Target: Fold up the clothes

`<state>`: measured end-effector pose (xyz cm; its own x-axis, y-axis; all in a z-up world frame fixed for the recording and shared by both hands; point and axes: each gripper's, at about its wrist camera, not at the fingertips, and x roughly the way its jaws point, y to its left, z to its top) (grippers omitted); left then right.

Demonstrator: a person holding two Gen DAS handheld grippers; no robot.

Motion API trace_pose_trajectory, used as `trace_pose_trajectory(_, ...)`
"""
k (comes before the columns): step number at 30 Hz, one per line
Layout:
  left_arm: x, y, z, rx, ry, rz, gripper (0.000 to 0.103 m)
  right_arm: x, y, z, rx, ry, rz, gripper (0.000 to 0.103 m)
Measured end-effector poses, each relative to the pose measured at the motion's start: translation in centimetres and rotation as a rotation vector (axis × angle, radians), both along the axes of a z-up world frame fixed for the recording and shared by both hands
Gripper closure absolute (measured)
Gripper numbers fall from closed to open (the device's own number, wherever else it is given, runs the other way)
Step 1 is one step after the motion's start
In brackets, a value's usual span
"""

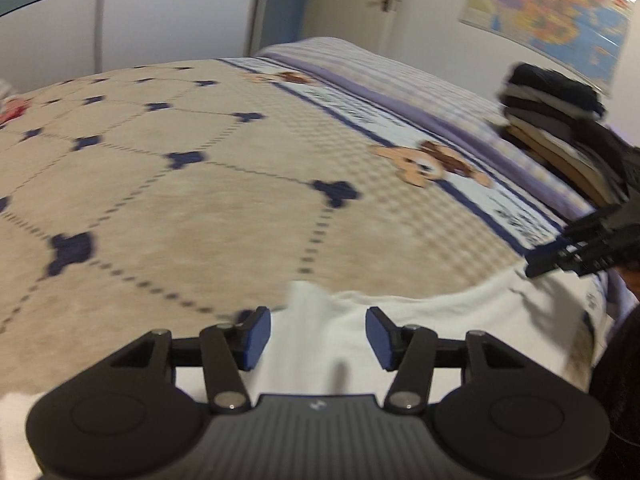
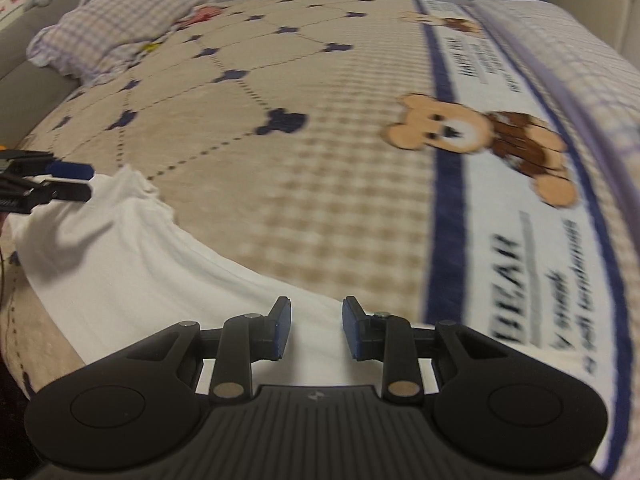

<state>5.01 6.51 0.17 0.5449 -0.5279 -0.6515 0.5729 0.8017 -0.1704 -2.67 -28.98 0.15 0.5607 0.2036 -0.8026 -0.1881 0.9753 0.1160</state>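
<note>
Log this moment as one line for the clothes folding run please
stage: white garment on bed blanket | left tool: open over garment | right tool: open over garment edge | folded stack: far side

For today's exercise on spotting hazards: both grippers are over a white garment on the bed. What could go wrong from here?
1. The left gripper is open over the white garment, so that bunched, raised edge may slump and wrinkle.
2. The right gripper shows a gap between its pads, so a lift may miss the cloth.
3. The folded stack sits near the right gripper; a wide sweep might topple it.
</note>
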Motion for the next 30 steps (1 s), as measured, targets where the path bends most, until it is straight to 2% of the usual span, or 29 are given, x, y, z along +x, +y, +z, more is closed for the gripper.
trace_pose_trajectory(6,0.3,5.7,-0.1,-0.033,-0.008,0.211,0.049,3.6,5.1,0.7,0.086,-0.002,0.125,0.072)
trace_pose_trajectory(11,-0.1,9.1,0.0,-0.036,-0.032,0.329,0.048,6.6,9.7,1.7,0.154,-0.016,0.217,0.072)
trace_pose_trajectory(19,-0.3,13.1,-0.2,-0.037,-0.039,0.438,0.044,10.1,14.6,1.9,0.251,0.001,0.225,0.072)
trace_pose_trajectory(26,0.3,14.1,-1.7,-0.004,-0.011,0.477,0.043,11.2,17.6,0.1,0.183,0.004,0.224,0.072)
trace_pose_trajectory(30,0.3,14.2,-2.2,0.001,-0.006,0.482,0.042,11.7,17.8,-0.8,0.196,-0.004,0.196,0.072)
